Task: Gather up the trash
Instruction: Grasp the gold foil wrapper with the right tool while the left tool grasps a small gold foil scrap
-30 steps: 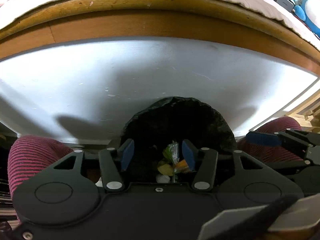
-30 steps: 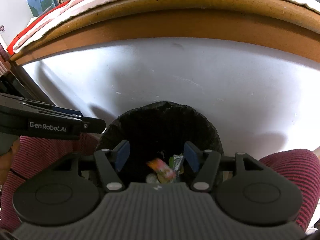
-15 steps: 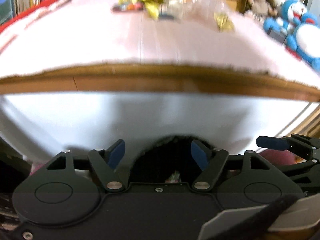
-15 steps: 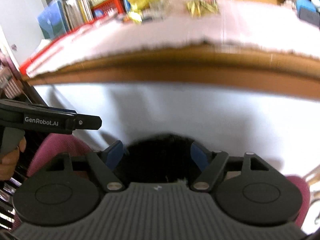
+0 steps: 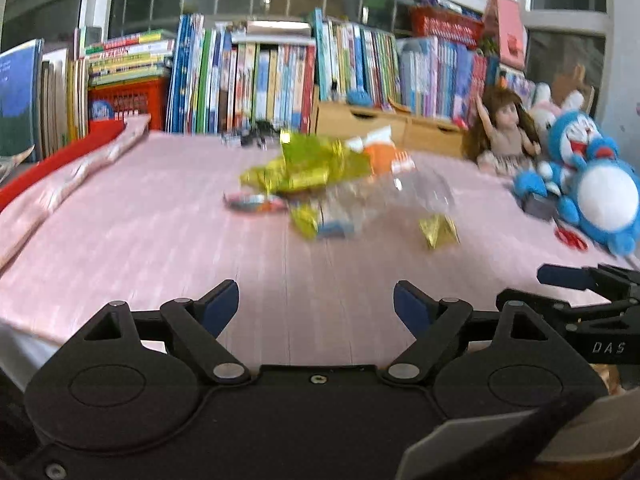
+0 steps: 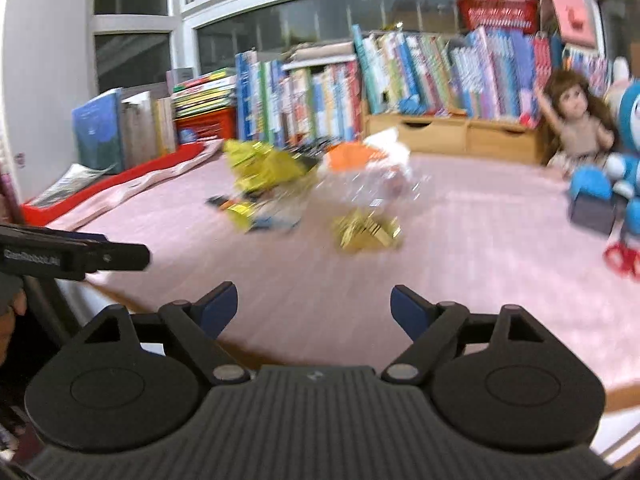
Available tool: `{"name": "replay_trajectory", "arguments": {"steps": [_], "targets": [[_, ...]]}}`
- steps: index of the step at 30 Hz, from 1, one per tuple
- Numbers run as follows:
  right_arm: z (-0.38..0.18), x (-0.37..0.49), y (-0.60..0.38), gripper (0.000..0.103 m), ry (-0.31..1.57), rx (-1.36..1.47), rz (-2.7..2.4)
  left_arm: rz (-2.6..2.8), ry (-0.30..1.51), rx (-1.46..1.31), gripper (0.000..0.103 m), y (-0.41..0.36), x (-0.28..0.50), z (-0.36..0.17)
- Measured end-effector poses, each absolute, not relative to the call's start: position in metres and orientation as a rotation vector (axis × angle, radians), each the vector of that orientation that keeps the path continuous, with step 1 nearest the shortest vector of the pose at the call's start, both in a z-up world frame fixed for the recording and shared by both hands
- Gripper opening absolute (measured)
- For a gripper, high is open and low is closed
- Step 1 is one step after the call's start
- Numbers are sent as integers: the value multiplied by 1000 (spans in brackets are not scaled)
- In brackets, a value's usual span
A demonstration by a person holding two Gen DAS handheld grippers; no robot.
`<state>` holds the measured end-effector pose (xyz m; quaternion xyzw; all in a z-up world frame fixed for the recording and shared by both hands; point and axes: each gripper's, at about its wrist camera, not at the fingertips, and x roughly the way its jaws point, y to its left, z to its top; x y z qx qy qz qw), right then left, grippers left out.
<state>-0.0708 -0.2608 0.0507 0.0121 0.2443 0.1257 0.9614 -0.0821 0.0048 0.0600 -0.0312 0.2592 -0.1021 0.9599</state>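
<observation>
A heap of trash lies mid-table on the pink cloth (image 5: 160, 216): yellow-green wrappers (image 5: 308, 168), an orange packet (image 5: 380, 156), clear crumpled plastic (image 5: 408, 192), a flat colourful wrapper (image 5: 256, 203) and a small gold wrapper (image 5: 438, 230). The right wrist view shows the gold wrapper (image 6: 366, 232), the yellow wrappers (image 6: 264, 166) and the orange packet (image 6: 352, 158). My left gripper (image 5: 316, 298) hangs open and empty over the near table edge. Beside it my right gripper (image 6: 314, 302) is open too, holding nothing. The bin is out of view.
Books (image 5: 260, 76) line the back of the table, with wooden drawers (image 5: 380, 124). A doll (image 5: 504, 132) and a blue plush toy (image 5: 592, 184) sit at the right. A red and pink folded cloth (image 5: 68, 168) lies along the left side.
Both grippers rose from above the black bin below the table to table height and now face the trash heap. Their jaws opened wider. The bin dropped out of sight.
</observation>
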Motion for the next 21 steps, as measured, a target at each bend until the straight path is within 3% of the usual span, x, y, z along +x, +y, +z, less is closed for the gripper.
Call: {"name": "replay_trajectory", "arguments": {"steps": [8, 11, 15, 21], "targets": [[38, -10, -266, 91, 539, 45, 202, -122, 489, -19, 81, -13, 3, 48], [31, 9, -263, 91, 561, 41, 196, -117, 495, -5, 74, -20, 26, 38], [24, 28, -261, 91, 591, 61, 198, -99, 540, -39, 51, -22, 55, 23], [16, 54, -255, 91, 616, 53, 184, -116, 561, -156, 50, -12, 76, 9]]}}
